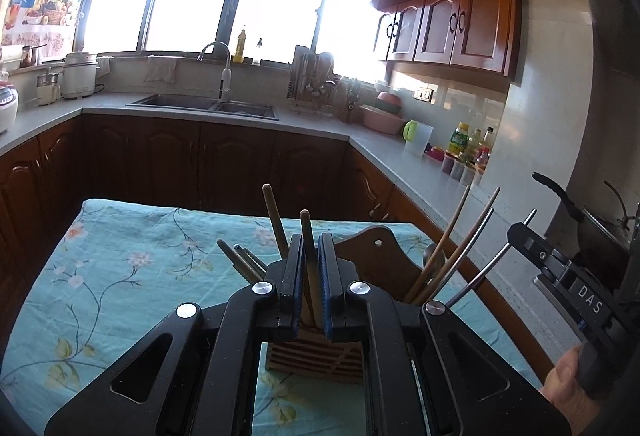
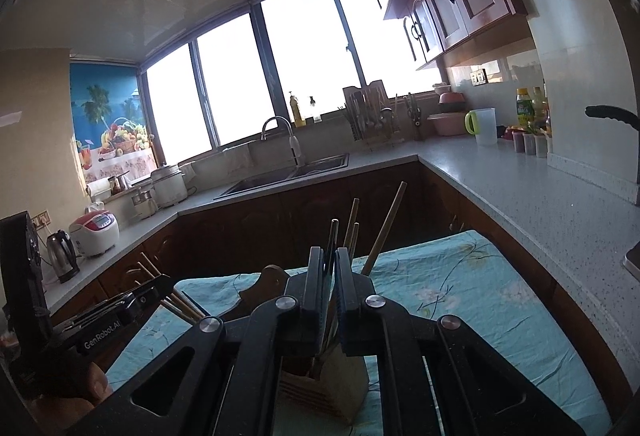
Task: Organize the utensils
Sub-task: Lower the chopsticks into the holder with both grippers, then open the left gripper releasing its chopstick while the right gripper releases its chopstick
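A slatted wooden utensil holder (image 1: 316,356) with a brown back panel (image 1: 380,256) stands on the floral teal cloth; it also shows in the right wrist view (image 2: 324,380). Several chopsticks and sticks stand in its compartments. My left gripper (image 1: 310,268) is shut on a brown wooden chopstick (image 1: 307,232) that stands upright in the holder. Another chopstick (image 1: 274,215) leans left behind it. My right gripper (image 2: 330,272) is shut on a dark chopstick (image 2: 333,236) over the holder. The right gripper's body (image 1: 560,268) shows in the left wrist view.
Metal and bamboo chopsticks (image 1: 452,256) and a spoon (image 1: 434,256) fill the holder's right compartment. The teal cloth (image 1: 120,268) covers the table. Grey counters (image 1: 420,167), a sink (image 1: 200,103), cooker (image 2: 96,226), kettle (image 2: 62,256), bottles (image 1: 460,143) and a pan handle (image 1: 556,191) surround it.
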A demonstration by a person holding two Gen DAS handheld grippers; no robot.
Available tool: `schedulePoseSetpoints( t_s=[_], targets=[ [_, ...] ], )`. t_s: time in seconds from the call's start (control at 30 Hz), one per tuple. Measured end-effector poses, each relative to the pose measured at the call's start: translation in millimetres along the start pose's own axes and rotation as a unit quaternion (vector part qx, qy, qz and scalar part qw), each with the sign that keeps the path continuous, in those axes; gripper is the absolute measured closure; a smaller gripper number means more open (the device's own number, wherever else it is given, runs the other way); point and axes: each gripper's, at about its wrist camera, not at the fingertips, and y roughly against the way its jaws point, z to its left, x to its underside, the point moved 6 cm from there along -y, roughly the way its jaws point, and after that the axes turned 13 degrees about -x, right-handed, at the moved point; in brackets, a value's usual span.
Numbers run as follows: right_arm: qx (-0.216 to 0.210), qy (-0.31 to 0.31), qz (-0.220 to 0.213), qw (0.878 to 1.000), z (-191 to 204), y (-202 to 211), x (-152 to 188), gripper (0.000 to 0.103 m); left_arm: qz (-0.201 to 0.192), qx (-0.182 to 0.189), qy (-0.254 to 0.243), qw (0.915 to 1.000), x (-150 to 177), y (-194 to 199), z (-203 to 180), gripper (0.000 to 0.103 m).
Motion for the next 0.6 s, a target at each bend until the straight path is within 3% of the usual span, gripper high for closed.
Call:
schedulePoseSetpoints(
  t_s=[0.1,0.13,0.27,0.6],
  targets=[
    [-0.002,-0.002,-0.001,1.000,1,2,-1,0.093,0.003,-0.001,0.002,1.0000,1,1,2,0.084],
    [-0.003,-0.002,-0.003,1.000,1,2,-2,0.093,0.002,-0.003,0.005,1.0000,1,2,4,0.075],
    [-0.010,-0.010,-0.003,1.000,1,5,-4,0.084,0.002,-0.005,0.014,0.9999,1,6,9,0.069],
    [-0.022,-0.021,-0.045,0.999,9,41,-13,0.024,-0.026,-0.012,0.049,0.9984,3,50,36,0.039]
  ],
)
